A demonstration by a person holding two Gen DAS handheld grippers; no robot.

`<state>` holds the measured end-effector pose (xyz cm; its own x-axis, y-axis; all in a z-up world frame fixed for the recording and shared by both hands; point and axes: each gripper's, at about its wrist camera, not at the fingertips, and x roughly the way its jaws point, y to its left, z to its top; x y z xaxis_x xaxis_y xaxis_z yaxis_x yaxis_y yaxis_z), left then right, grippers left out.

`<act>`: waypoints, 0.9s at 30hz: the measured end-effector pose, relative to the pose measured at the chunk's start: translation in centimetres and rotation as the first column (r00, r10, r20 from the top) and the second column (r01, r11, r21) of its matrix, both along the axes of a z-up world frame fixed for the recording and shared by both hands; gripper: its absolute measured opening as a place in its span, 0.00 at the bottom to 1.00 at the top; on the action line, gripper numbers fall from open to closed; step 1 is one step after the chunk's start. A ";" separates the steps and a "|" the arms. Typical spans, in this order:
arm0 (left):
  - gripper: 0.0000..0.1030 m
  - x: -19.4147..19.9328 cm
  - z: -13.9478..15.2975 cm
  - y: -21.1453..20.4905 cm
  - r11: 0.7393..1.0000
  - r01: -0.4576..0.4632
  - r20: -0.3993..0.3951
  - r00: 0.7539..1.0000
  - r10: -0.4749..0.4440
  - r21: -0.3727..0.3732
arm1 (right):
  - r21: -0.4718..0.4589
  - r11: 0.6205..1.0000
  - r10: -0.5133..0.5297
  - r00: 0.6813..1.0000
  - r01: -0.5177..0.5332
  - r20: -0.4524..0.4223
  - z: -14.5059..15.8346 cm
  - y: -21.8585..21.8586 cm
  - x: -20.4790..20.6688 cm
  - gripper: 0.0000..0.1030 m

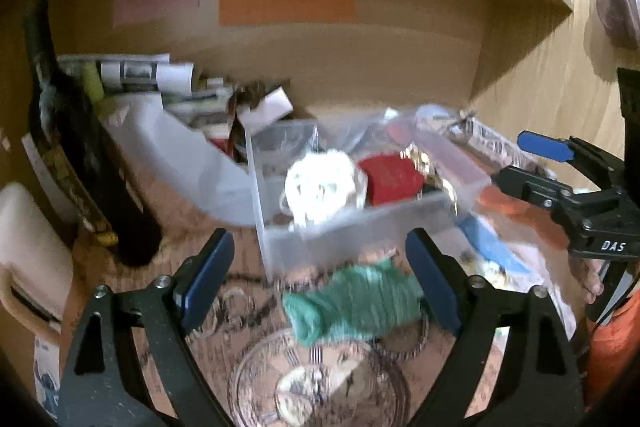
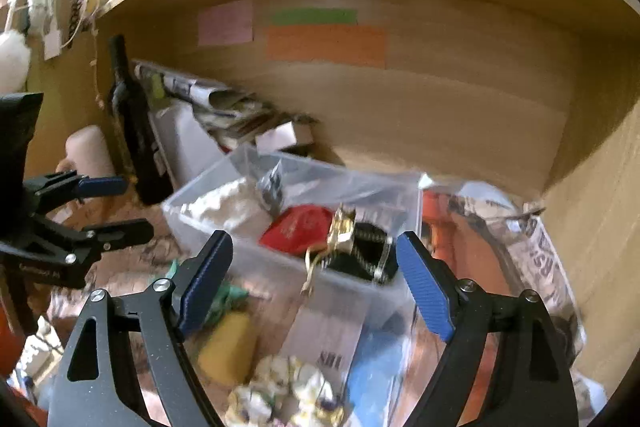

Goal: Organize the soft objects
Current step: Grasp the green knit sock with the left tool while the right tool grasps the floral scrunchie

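Left wrist view: my left gripper (image 1: 320,267) is angled down toward the desk, jaws spread wide, nothing pinched.
Left pads: the blue pads (image 1: 210,277) stand well apart; a green knitted cloth (image 1: 352,307) lies on the desk between them, touched by neither as far as I can tell.
Clear bin (image 1: 360,231): at 12 o'clock from my left jaws, just beyond the green cloth, its near wall facing me.
Bin contents: white crumpled soft item (image 1: 320,187) at the bin's 9 o'clock side, red pouch (image 1: 390,177) beside it toward 3 o'clock.
Right gripper, seen from the left: enters at 3 o'clock (image 1: 520,163), tips pointing toward the bin, jaws parted, empty.
Right wrist view: my right gripper (image 2: 316,279) tilts down over the bin's near corner, jaws wide open, gripping nothing.
Below right jaws: yellow soft item (image 2: 228,347) at 7 o'clock, flowered bundle (image 2: 284,391) at 6 o'clock, both on the desk.
Surroundings: dark bottle (image 2: 136,131) at 10 o'clock; frames are motion-blurred.
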<state>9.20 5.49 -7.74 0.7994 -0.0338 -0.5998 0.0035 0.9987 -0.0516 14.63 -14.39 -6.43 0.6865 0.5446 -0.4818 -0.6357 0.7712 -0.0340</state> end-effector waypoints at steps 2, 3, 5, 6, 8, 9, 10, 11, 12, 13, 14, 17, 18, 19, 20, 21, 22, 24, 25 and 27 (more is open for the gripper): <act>0.86 -0.5 -0.9 -0.1 1.000 0.007 -0.030 1.000 -0.007 -0.003 | -0.017 1.000 -0.008 1.000 0.007 -0.018 -1.1 -0.3 -0.6 0.80; 0.86 -0.5 -1.4 -0.2 1.000 0.010 -0.040 0.999 -0.010 -0.003 | -0.023 1.000 -0.013 1.000 0.012 -0.026 -1.5 -0.6 -0.8 0.80; 0.86 -1.0 -2.2 -0.6 1.000 0.016 -0.066 0.998 -0.015 0.005 | -0.031 0.999 -0.025 0.998 0.023 -0.061 -2.6 -1.0 -1.1 0.80; 0.86 -1.2 -2.7 -0.9 1.000 0.018 -0.079 0.997 -0.017 0.011 | -0.029 0.999 -0.029 0.996 0.027 -0.084 -3.2 -1.3 -1.2 0.80; 0.86 -1.6 -3.6 -1.4 1.000 0.028 -0.099 0.995 -0.027 0.013 | -0.023 0.999 -0.038 0.990 0.035 -0.133 -4.4 -1.9 -1.4 0.80; 0.86 -1.6 -4.0 -1.6 0.999 0.036 -0.110 0.993 -0.034 0.009 | -0.019 0.999 -0.044 0.987 0.041 -0.154 -4.9 -2.2 -1.5 0.80; 0.86 -1.6 -4.4 -1.8 0.999 0.040 -0.120 0.992 -0.039 0.005 | -0.017 0.999 -0.049 0.983 0.047 -0.177 -5.4 -2.4 -1.5 0.80; 0.86 -1.7 -4.9 -2.1 0.999 0.043 -0.133 0.990 -0.043 0.000 | -0.016 0.999 -0.052 0.978 0.049 -0.204 -6.0 -2.7 -1.6 0.80; 0.86 -1.7 -5.3 -2.2 0.999 0.043 -0.141 0.989 -0.043 -0.003 | -0.016 0.999 -0.054 0.973 0.051 -0.225 -6.5 -2.9 -1.7 0.80; 0.86 -1.6 -5.7 -2.4 0.999 0.038 -0.147 0.988 -0.038 -0.004 | -0.017 0.998 -0.055 0.967 0.053 -0.247 -7.1 -3.0 -1.8 0.80; 0.86 -1.5 -6.1 -2.6 1.000 0.031 -0.154 0.988 -0.032 -0.004 | -0.022 0.998 -0.055 0.961 0.051 -0.273 -7.7 -3.1 -1.9 0.80; 0.86 -1.1 -7.1 -3.1 0.999 0.036 -0.171 0.985 -0.037 -0.010 | -0.027 0.998 -0.056 0.950 0.050 -0.307 -8.9 -3.2 -2.3 0.80; 0.86 -0.9 -7.3 -3.2 0.999 0.035 -0.176 0.984 -0.036 -0.010 | -0.026 0.999 -0.050 0.947 0.044 -0.318 -9.2 -3.2 -2.5 0.80; 0.86 -0.6 -7.5 -3.4 0.999 0.032 -0.179 0.983 -0.032 -0.005 | -0.024 0.999 -0.044 0.944 0.038 -0.327 -9.4 -3.1 -2.6 0.80; 0.86 -0.4 -7.7 -3.5 1.000 0.026 -0.179 0.984 -0.025 0.005 | -0.020 0.999 -0.040 0.943 0.035 -0.330 -9.6 -3.1 -2.8 0.80; 0.86 -0.1 -7.7 -3.7 1.000 0.019 -0.174 0.985 -0.016 0.013 | -0.021 0.999 -0.039 0.945 0.035 -0.325 -9.7 -3.0 -3.0 0.80; 0.86 0.0 -7.7 -3.8 1.000 0.015 -0.167 0.986 -0.012 0.016 | -0.026 0.999 -0.040 0.947 0.033 -0.318 -9.7 -2.8 -3.1 0.80; 0.85 0.3 -7.6 -3.9 1.000 0.009 -0.156 0.988 -0.007 0.015 | -0.031 0.999 -0.032 0.950 0.023 -0.310 -9.7 -2.6 -3.3 0.80; 0.80 0.4 -7.5 -3.9 1.000 0.005 -0.146 0.989 -0.004 0.011 | -0.035 0.999 -0.032 0.952 0.023 -0.306 -9.8 -2.5 -3.3 0.80; 0.71 0.6 -7.4 -3.9 1.000 0.004 -0.138 0.990 -0.002 0.011 | -0.049 0.999 -0.038 0.955 0.024 -0.293 -9.9 -2.2 -3.3 0.79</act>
<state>9.78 1.58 -15.11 0.7087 -0.0285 -0.7049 0.0002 0.9992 -0.0401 11.29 -16.62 -16.36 0.5271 0.4990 -0.6879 -0.5986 0.7926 0.1162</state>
